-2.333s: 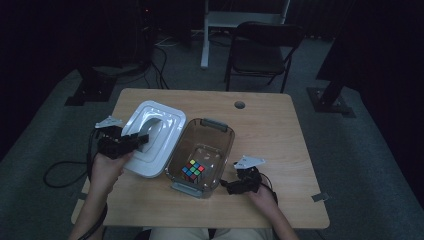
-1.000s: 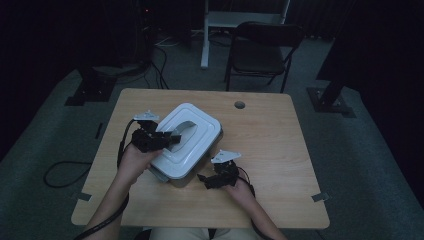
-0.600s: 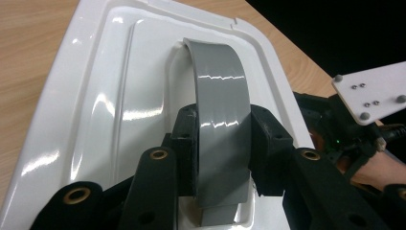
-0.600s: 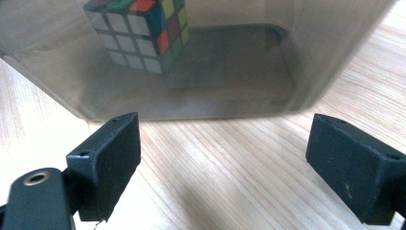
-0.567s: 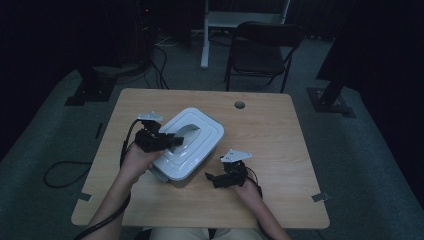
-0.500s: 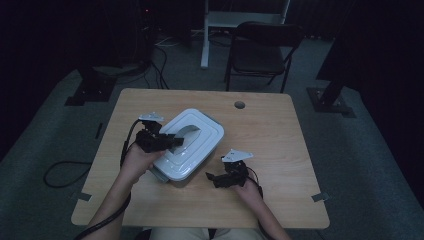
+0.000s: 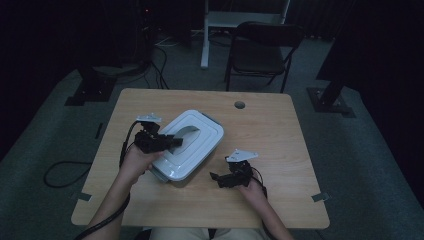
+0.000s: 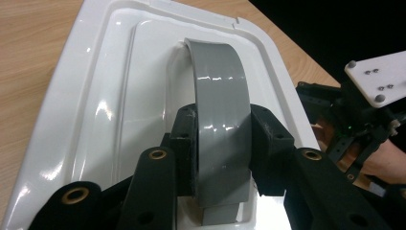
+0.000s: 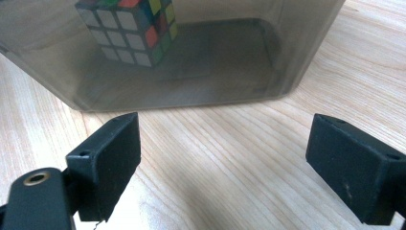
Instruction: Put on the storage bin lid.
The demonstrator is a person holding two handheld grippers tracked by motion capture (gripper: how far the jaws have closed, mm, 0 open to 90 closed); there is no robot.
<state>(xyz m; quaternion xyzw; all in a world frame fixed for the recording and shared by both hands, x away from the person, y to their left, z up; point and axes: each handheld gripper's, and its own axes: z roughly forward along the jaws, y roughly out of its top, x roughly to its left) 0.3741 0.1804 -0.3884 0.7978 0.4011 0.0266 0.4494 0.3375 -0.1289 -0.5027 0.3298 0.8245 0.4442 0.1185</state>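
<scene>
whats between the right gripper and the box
Only bare wooden table: in the right gripper view, the open right gripper faces the box across it.

the left gripper (image 8: 222, 158) has its two black jaws closed tight on a grey handle (image 8: 221, 110). the handle is a curved strap that arches up from the middle of a white lid (image 8: 119, 96). one pad presses each side of the strap. the lid is shiny, with raised lines around its edge. it lies over a wooden table (image 8: 33, 48), which shows at the left and at the top. at the right, farther off, is the other gripper (image 8: 356, 124) with its pale plate on top, and part of a hand beside it.
</scene>
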